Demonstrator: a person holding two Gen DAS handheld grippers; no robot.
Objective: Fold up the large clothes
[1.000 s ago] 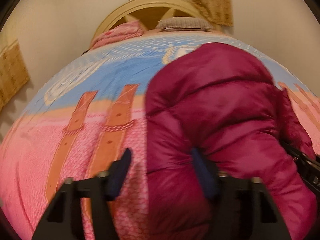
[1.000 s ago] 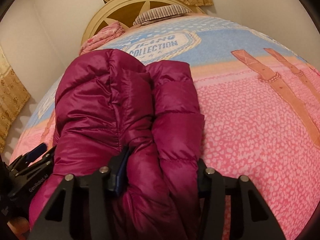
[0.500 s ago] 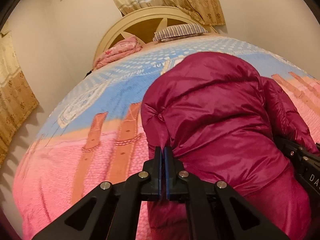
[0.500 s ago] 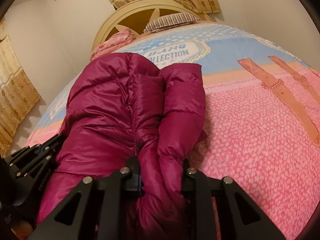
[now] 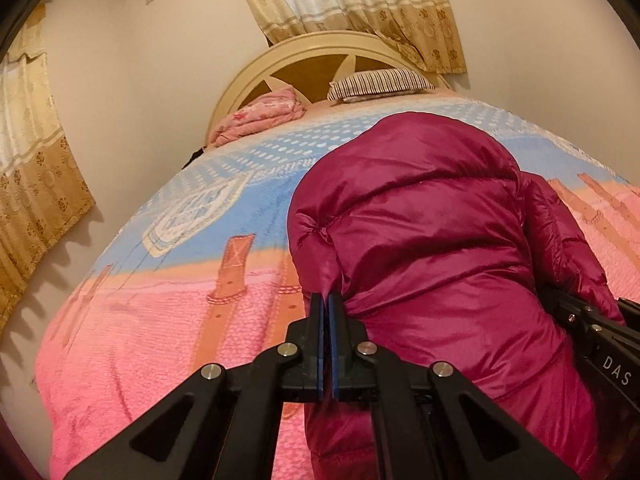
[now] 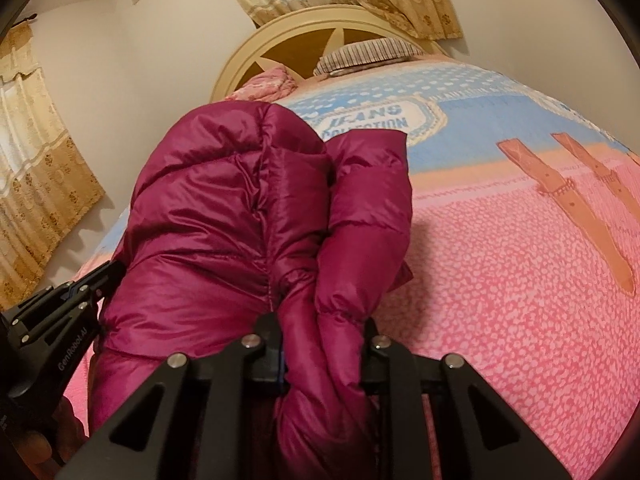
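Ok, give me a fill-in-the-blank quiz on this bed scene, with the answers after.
1. The jacket lying on the bedspread is ____ in colour.
2. The right gripper is shut on a thick fold of the ____.
3. The pillow by the headboard has a ____ pattern.
4. The left gripper is clamped on the jacket's ____ edge in its own view.

Answers: magenta; jacket; striped; left

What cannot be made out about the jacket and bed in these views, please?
Left wrist view: whether the shut left gripper pinches jacket fabric; its jaws hide the contact.
Left wrist view: jacket's near end, cut off by the bottom edge.
Right wrist view: bedspread lettering, partly behind the jacket.
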